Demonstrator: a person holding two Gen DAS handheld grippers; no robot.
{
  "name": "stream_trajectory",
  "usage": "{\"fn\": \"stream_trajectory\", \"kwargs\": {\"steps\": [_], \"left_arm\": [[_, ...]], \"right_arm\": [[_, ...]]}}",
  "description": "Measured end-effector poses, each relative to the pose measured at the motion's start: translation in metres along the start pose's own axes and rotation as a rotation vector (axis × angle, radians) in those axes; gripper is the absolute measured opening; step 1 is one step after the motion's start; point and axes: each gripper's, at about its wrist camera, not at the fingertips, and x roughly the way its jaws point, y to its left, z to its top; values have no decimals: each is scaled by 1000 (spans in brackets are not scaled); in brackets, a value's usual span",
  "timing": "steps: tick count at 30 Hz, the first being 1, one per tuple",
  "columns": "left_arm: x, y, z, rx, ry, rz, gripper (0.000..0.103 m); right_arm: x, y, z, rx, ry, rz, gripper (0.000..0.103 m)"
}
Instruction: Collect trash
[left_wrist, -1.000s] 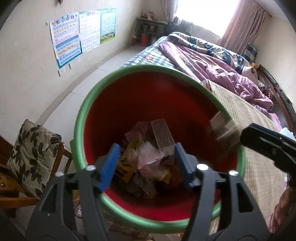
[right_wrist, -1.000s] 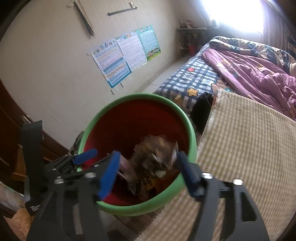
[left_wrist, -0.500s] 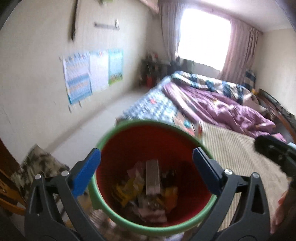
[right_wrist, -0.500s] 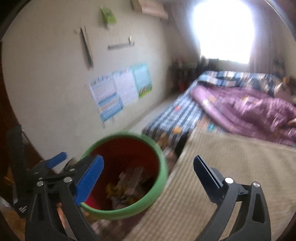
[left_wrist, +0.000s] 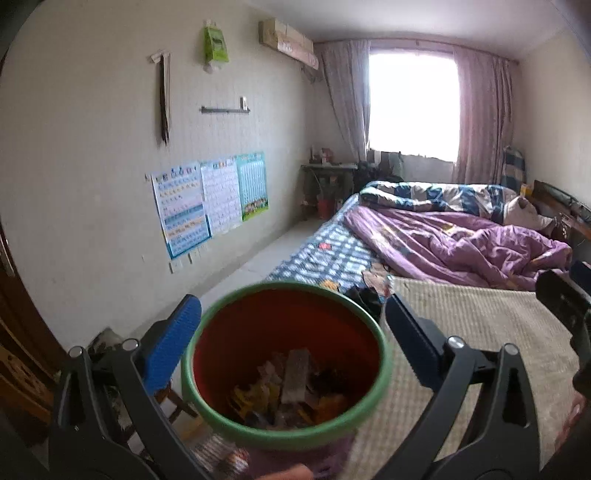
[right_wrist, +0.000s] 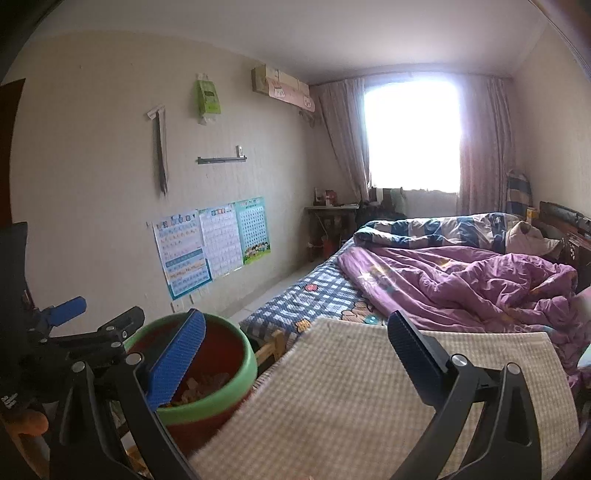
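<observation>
Red inside, green-rimmed, the bin (left_wrist: 284, 369) sits at the mat's (right_wrist: 351, 387) left edge, wrappers (left_wrist: 291, 387) heaped at its bottom. My left gripper (left_wrist: 291, 332) and right gripper (right_wrist: 295, 350) both hang spread wide and empty, probably freed for more trash.

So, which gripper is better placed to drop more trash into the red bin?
Left, probably. The left gripper is open and empty, and points into the red bin. The right gripper, also open and empty, faces the checked mat; the bin lies to its left.
</observation>
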Motion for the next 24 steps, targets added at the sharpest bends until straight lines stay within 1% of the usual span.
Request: {"fn": "stream_trajectory", "kwargs": {"steps": [2,5,9,13,16,24], "left_arm": [[-5,-5,-2,-24,28,-2,98],[-14,-14,-6,-41,37,-3,98],[-25,-33,-9,-32,57,-2,98],[-33,-48,-10,-32,68,0,98],[-36,-56,-10,-29,76,-1,98],[-42,-67,-8,-26,74,6,98]], "right_arm": [[-5,-5,-4,0,15,6,96],[-8,-19,-11,3,49,20,96],[-13,-30,-19,4,83,47,96],[-21,-36,-23,-11,86,58,96],[-27,-47,-23,4,89,64,96],[-31,-64,-28,32,108,56,96]]}}
